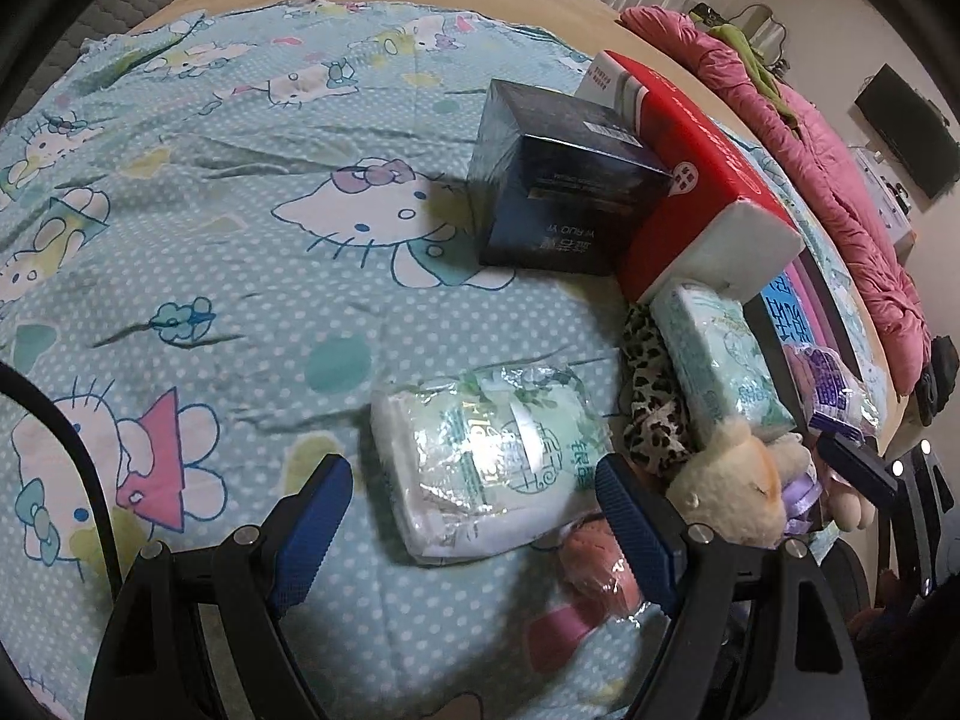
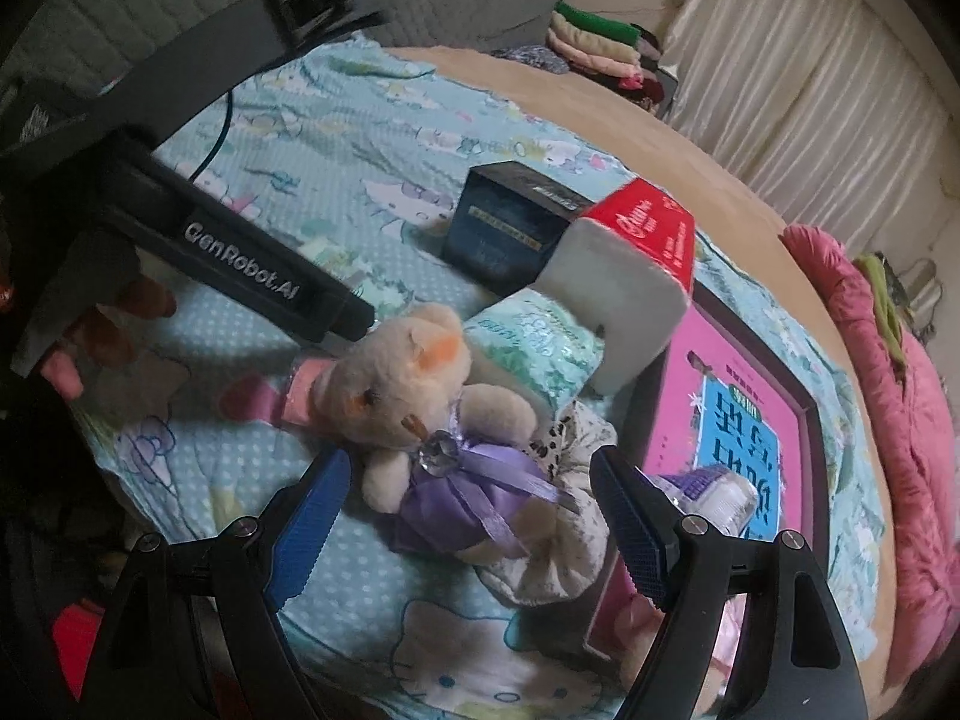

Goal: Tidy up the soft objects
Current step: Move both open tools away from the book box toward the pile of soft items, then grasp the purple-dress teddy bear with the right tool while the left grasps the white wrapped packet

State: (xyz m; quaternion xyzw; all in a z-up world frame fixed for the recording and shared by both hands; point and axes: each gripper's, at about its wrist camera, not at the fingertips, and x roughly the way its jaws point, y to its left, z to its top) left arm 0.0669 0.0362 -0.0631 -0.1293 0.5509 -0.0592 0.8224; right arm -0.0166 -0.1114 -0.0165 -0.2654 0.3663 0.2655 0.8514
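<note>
A flat tissue pack in green-and-white plastic (image 1: 492, 456) lies on the cartoon-cat bed sheet (image 1: 240, 276). My left gripper (image 1: 474, 516) stands open just over it, one blue pad on each side, neither pressing. A beige teddy bear in a purple dress (image 2: 420, 402) lies on its back on a leopard-print cloth (image 2: 558, 546). My right gripper (image 2: 471, 534) is open around the bear's skirt without touching it. In the left wrist view the bear (image 1: 732, 474) shows at the right, beside one right finger (image 1: 852, 462).
A dark blue box (image 1: 564, 180), a long red tissue pack (image 1: 708, 180) and a green tissue pack (image 1: 720, 360) stand behind. A pink framed book (image 2: 732, 420), a purple-white packet (image 2: 714, 492) and a pink wrapped item (image 1: 600, 564) lie close. A pink quilt (image 1: 840, 180) lines the bed's right edge.
</note>
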